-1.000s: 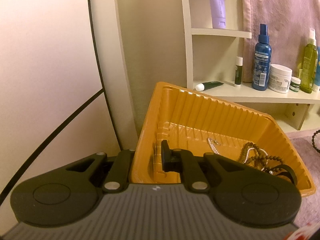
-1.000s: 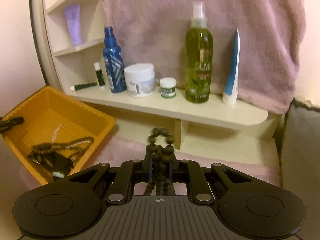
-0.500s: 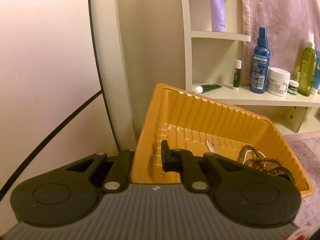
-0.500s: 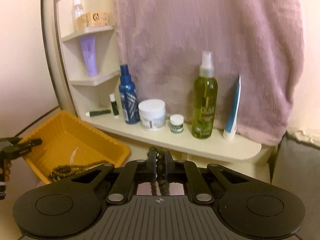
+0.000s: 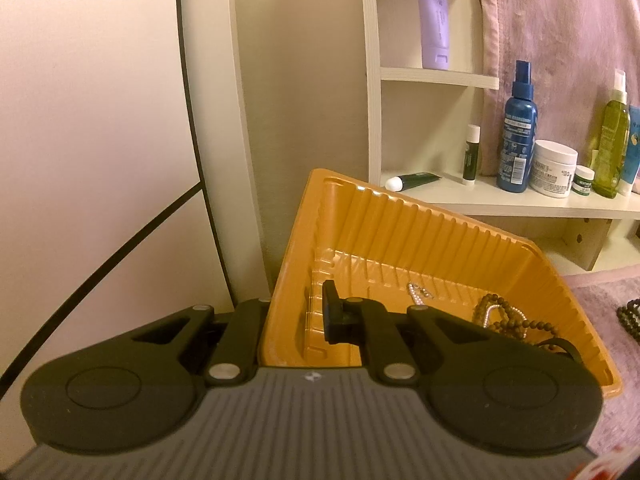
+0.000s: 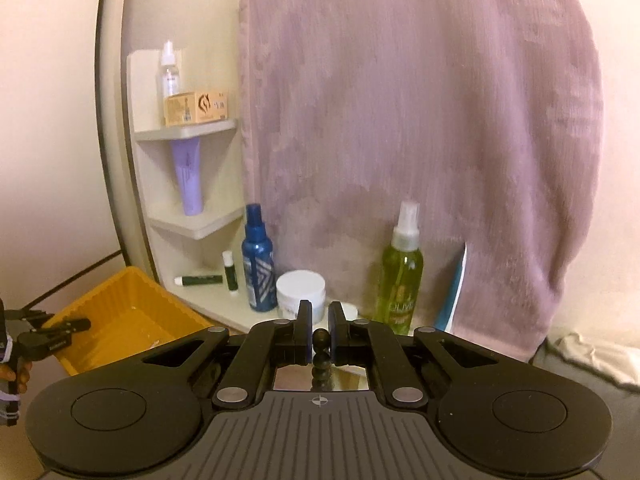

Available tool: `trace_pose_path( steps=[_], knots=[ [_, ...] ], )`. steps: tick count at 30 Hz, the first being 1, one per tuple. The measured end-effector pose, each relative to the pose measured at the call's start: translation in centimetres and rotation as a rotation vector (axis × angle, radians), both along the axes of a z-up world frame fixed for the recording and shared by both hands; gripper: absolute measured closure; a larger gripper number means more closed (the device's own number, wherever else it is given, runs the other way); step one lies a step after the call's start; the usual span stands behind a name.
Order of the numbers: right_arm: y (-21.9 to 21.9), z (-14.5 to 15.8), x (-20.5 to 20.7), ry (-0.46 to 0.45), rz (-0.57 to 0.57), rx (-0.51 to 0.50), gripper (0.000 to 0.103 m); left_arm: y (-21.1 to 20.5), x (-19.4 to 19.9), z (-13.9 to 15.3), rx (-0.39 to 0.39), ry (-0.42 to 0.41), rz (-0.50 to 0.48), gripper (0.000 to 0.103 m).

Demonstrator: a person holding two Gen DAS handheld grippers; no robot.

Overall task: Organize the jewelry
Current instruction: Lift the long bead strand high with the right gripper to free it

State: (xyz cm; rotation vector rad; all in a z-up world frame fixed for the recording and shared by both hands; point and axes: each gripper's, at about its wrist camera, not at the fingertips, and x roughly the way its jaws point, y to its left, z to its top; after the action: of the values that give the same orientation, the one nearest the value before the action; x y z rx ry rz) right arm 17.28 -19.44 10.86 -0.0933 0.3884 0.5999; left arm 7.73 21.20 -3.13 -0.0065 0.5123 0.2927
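two grippers are at work. the left gripper is closed on the near wall of the orange tray, one finger inside and one outside, and it holds the tray tilted, with the left end higher. the tray is beside the white shelf unit, at its left end, above the pink cloth that covers the table.

inside the tray, toward its lower right corner, lie a brown bead bracelet and a thin silver chain; they touch each other in a small heap. i think they slide there because the plastic is smooth and the tray leans.

the right gripper is closed on a black bead bracelet. one bead sits between the pads and a short string of beads hangs down below; the rest is hidden behind the gripper body. in the left view a few black beads show at the right edge over the cloth.

the bracelet looks light, and it is limp like a cord, so it will swing and fold. the beads are round and hard, so a pinch on one bead can slip; taking it across the string between two beads seems safer. the tray is thin and light, and its wall probably bends under the grip.
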Motion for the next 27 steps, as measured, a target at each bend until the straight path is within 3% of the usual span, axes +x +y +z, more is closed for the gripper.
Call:
trace_pose_path(
  steps=[7, 11, 13, 18, 21, 24, 25, 26, 27],
  knots=[
    [0.4, 2.0, 0.6, -0.039, 0.025, -0.03, 0.095, 0.0, -0.1, 0.1, -0.004, -0.005, 0.001, 0.093],
    [0.6, 1.0, 1.8, 0.007, 0.031, -0.024, 0.095, 0.0, -0.2, 0.1, -0.007, -0.007, 0.002, 0.093],
    [0.6, -1.2, 2.6, 0.081, 0.028, -0.018, 0.095, 0.0, -0.2, 0.2, -0.008, -0.007, 0.003, 0.093],
    [0.9, -10.6, 4.4, 0.33, 0.005, -0.016, 0.095, 0.1, -0.2, 0.2, -0.01, -0.007, 0.001, 0.093],
    [0.9, -16.2, 5.6, 0.424, -0.039, -0.032, 0.095, 0.0, -0.2, 0.3, -0.005, -0.006, -0.003, 0.093],
    [0.4, -19.4, 6.4, 0.491, -0.07, -0.007, 0.093, -0.1, -0.2, 0.4, -0.003, -0.004, -0.006, 0.093],
    [0.3, -19.9, 6.4, 0.497, -0.079, -0.008, 0.079, -0.1, -0.3, 0.4, -0.002, -0.002, -0.006, 0.093],
    [0.3, -20.2, 6.2, 0.491, -0.081, -0.015, 0.047, -0.1, -0.3, 0.4, 0.0, -0.001, -0.006, 0.093],
    [0.2, -20.3, 5.8, 0.474, -0.081, -0.015, 0.032, -0.2, -0.3, 0.4, 0.001, 0.0, -0.006, 0.093]
  ],
)
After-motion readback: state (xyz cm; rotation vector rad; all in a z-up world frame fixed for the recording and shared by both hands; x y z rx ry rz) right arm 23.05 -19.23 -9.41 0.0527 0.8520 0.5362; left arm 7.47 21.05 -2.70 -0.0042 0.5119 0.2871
